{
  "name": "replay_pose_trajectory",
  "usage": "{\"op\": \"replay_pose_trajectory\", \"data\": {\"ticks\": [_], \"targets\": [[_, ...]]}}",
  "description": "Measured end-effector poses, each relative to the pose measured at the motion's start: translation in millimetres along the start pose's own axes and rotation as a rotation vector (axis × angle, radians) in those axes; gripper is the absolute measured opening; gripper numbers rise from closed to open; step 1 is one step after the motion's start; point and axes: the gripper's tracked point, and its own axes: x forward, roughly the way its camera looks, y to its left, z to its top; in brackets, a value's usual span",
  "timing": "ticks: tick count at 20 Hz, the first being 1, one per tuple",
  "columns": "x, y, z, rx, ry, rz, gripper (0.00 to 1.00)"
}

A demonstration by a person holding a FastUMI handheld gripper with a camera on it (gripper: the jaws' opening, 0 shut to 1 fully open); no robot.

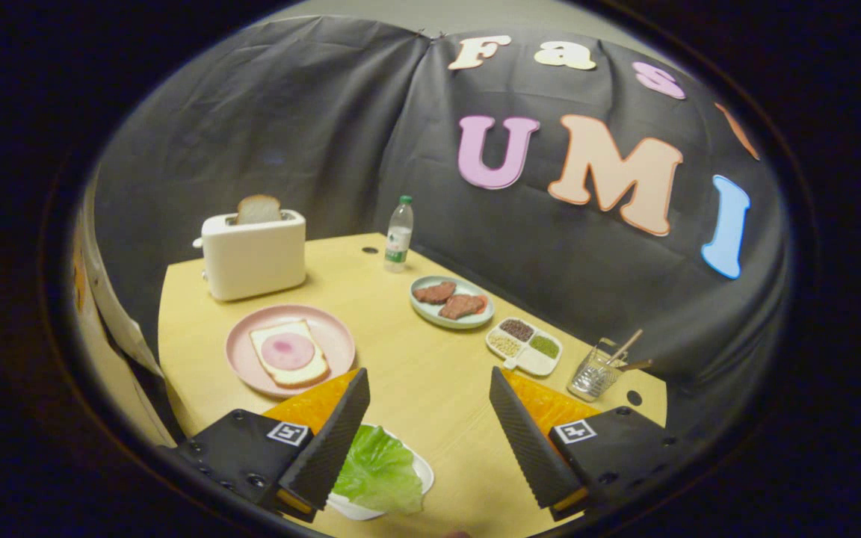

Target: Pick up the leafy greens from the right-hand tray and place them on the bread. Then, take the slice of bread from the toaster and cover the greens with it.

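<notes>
Item 1, task object: crinkled light-green lettuce leaf [378, 472], lying in a small white dish [423, 474] at lower centre of the frame, just inside the left finger and between the two fingers. Not yet lifted.

Item 2: handheld two-finger gripper [429, 418], black ribbed pads on orange backing, jaws spread wide and holding nothing; the leaf sits low between them, nearer the left pad.

Item 3: round pink plate [242, 351], left of centre, just beyond the left finger, bearing a square slice of white bread topped with a round pink ham slice [288, 351].

Item 4: cream-white toaster [252, 255], upper left of the table, with a brown-crusted bread slice [258, 209] standing out of its slot.

Item 5, other stock: clear plastic bottle with green cap [399, 235]; pale green oval plate with two pieces of meat [451, 302]; white divided tray of beans and grains [525, 345]; glass cup holding sticks [596, 372], right of centre.

Risk notes: the leaf is thin and floppy, so the pads may pinch only an edge and let it slip or tear. Closing off-centre could catch the dish rim and drag or tip the dish. A loosely held leaf may fall short of the ham.
</notes>
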Motion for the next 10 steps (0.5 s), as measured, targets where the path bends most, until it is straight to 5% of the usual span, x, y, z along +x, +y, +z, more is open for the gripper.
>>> {"op": "replay_pose_trajectory", "data": {"ticks": [10], "targets": [[18,52,-96,-0.027,0.325,0.211,1.0]]}}
